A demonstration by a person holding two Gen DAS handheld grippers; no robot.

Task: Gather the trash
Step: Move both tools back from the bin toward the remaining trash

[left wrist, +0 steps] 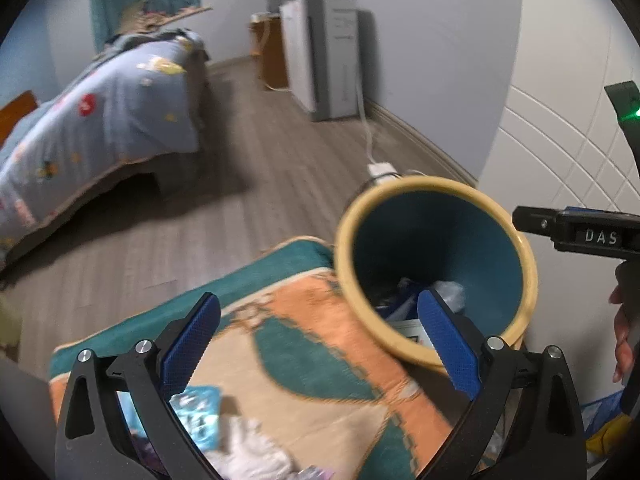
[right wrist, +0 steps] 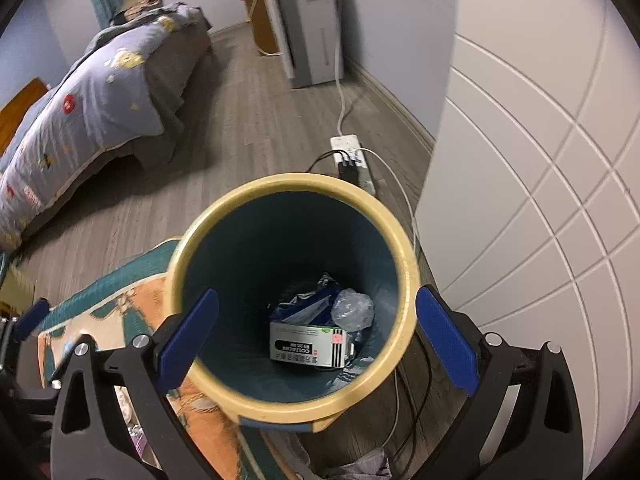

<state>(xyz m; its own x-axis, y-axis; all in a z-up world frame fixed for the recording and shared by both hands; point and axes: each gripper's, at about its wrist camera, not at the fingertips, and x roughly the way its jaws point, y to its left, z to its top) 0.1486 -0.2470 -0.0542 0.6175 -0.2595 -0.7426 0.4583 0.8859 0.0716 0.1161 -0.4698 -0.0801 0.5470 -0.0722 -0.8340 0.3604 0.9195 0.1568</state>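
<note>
Left hand-held gripper [left wrist: 318, 344]: jaws spread wide with nothing between the blue pads; it hangs over the rug, its right finger overlapping the bin's rim in the left wrist view.
Right hand-held gripper [right wrist: 316, 340]: jaws spread wide, empty, poised above the bin's mouth and pointing down into it.
Trash bin [right wrist: 408, 272]: round, yellow rim, dark teal inside, standing on the wooden floor [right wrist: 248, 120] at the edge of the rug, near the white panelled wall.
Trash in bin: a white-and-black carton [right wrist: 308, 346] lying flat at the bottom, a crumpled clear plastic wrapper [right wrist: 352, 310] just beside it, and blue-and-white packaging [right wrist: 304, 300] behind them.
Trash outside bin: a light blue packet [left wrist: 200, 412] and a crumpled white tissue [left wrist: 256, 448] lying on the rug below the left hand-held gripper.
Rug [left wrist: 328, 344]: orange, teal and beige pattern.
Surroundings: bed [right wrist: 80, 112] with a blue patterned quilt at left; white power strip [right wrist: 352, 156] with plugs on the floor beyond the bin.
</note>
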